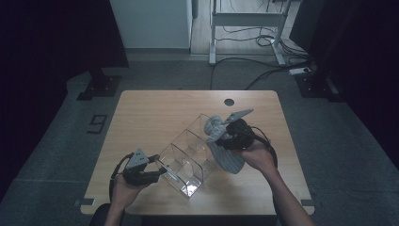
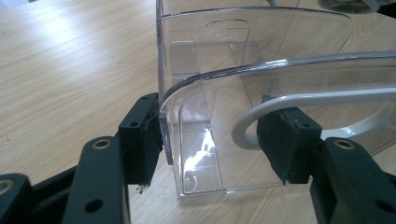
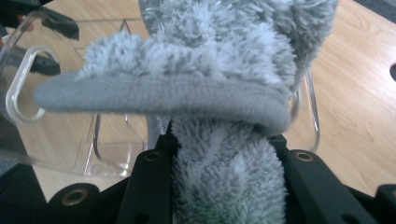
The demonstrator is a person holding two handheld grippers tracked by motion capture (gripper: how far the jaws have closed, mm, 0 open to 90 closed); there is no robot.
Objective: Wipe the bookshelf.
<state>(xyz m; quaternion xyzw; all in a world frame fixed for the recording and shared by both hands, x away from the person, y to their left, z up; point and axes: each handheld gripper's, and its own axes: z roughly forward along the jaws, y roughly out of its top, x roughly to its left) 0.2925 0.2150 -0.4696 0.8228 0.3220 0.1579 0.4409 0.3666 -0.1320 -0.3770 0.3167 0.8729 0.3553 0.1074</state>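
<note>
clear plastic divided organizer (image 1: 188,157) sits on the wooden bench (image 1: 155,113), lying diagonally, one end toward the person, the other toward the bench's cable hole (image 1: 229,101). left gripper (image 1: 157,170) is at the organizer's near end; in the left gripper view its fingers (image 2: 140,140) pinch that end wall, one pad outside against the clear wall, the other inside by the white-rimmed handle cutout (image 2: 299,100). right gripper (image 1: 221,136) is beside the organizer's far half, on the side away from the left gripper, above the bench. its fingers (image 3: 154,186) are clamped on a grey fuzzy sock (image 1: 226,153), which hangs down beside the organizer's long wall; the ribbed cuff (image 3: 159,98) folds across in the right gripper view.
</note>
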